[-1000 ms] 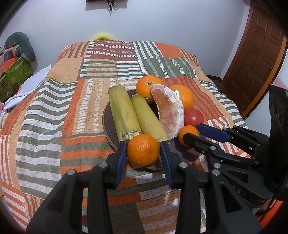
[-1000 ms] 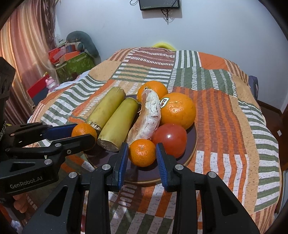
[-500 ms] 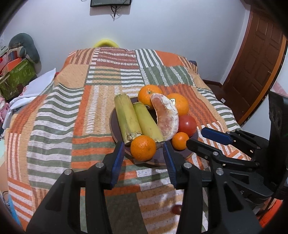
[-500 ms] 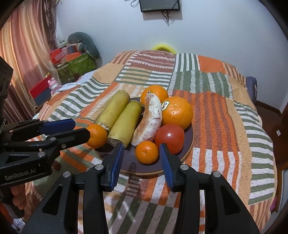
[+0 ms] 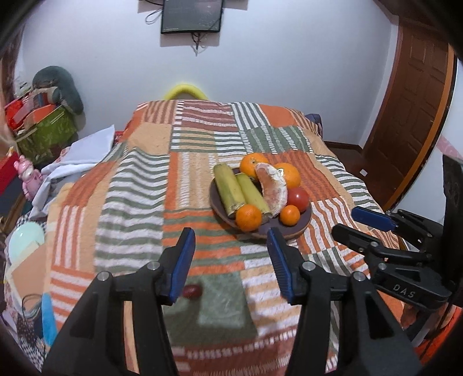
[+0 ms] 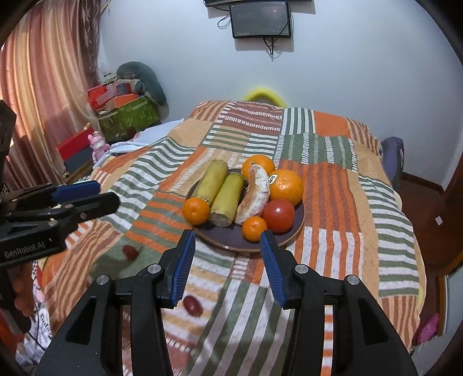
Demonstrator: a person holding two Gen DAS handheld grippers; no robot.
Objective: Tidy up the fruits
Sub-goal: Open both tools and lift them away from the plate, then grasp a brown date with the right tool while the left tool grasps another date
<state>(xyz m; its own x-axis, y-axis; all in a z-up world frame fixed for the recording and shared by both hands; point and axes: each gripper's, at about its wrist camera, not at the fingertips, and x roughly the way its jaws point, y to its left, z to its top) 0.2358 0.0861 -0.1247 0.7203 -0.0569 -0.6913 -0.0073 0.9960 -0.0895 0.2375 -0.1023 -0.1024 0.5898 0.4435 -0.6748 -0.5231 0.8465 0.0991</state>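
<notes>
The left gripper (image 6: 107, 193) carried the words "GenRobot.AI" in pale letters along its black side, and the right gripper (image 5: 344, 222) showed "DAS" on its body. One large orange (image 6: 286, 187) wore a small dark sticker, too small to read. A dark screen (image 6: 260, 18) hung on the white wall; I could not make out any writing on it.

Both tools were held low over the near end of the striped bedspread (image 5: 139, 185), pointing forward at the fruit, the left one off to the left of the plate (image 6: 292, 234) and the right one straight before it. A few of the person's fingers (image 6: 21, 298) showed beneath the left tool.

Each claw stood spread wide, its blue pads well apart, gripping nothing and touching nothing.

The fruit sat piled on the dark plate in the middle of the bed: two yellow-green stalks (image 5: 231, 188) side by side, a peeled pomelo wedge (image 5: 272, 191), a red tomato (image 5: 298, 198), another large orange (image 5: 253, 165) behind, and two small tangerines (image 5: 248, 217) at the front rim. Two small red fruits (image 6: 193, 305) lay loose on the bedspread near the grippers, well apart from the plate.
</notes>
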